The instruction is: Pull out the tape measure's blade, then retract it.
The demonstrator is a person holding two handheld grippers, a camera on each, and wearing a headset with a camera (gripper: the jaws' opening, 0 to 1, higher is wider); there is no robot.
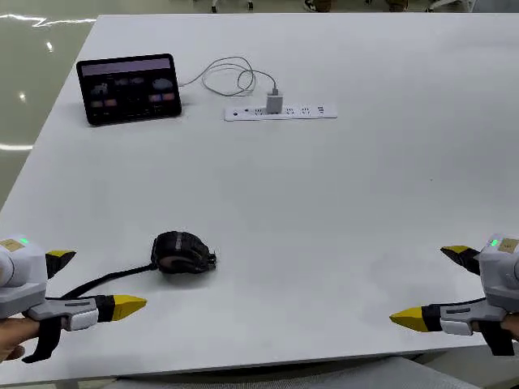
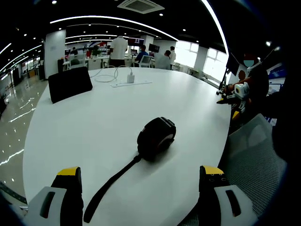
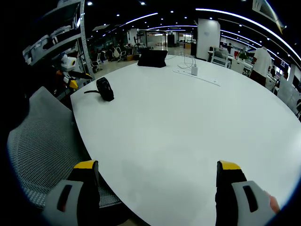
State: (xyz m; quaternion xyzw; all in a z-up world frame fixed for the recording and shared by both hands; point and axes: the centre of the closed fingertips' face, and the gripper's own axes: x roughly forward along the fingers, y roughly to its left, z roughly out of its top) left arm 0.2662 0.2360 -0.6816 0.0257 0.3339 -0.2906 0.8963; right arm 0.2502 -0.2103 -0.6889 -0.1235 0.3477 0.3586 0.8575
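A black tape measure point(image 1: 183, 252) lies on the white table point(image 1: 324, 211), its black wrist strap point(image 1: 105, 279) trailing left toward the table edge. My left gripper point(image 1: 104, 281) hovers open at the near left, a short way left of the tape measure, with nothing between its yellow-tipped fingers. In the left gripper view the tape measure point(image 2: 157, 137) sits ahead of the open jaws and the strap point(image 2: 110, 183) runs back between them. My right gripper point(image 1: 430, 284) is open and empty at the near right edge. The tape measure point(image 3: 105, 88) looks small and far off in the right gripper view.
A dark tablet point(image 1: 130, 87) stands at the far left of the table. A white power strip point(image 1: 280, 112) with a charger and coiled white cable point(image 1: 235, 77) lies at the back centre. A grey mesh chair point(image 3: 42, 150) sits below the near table edge.
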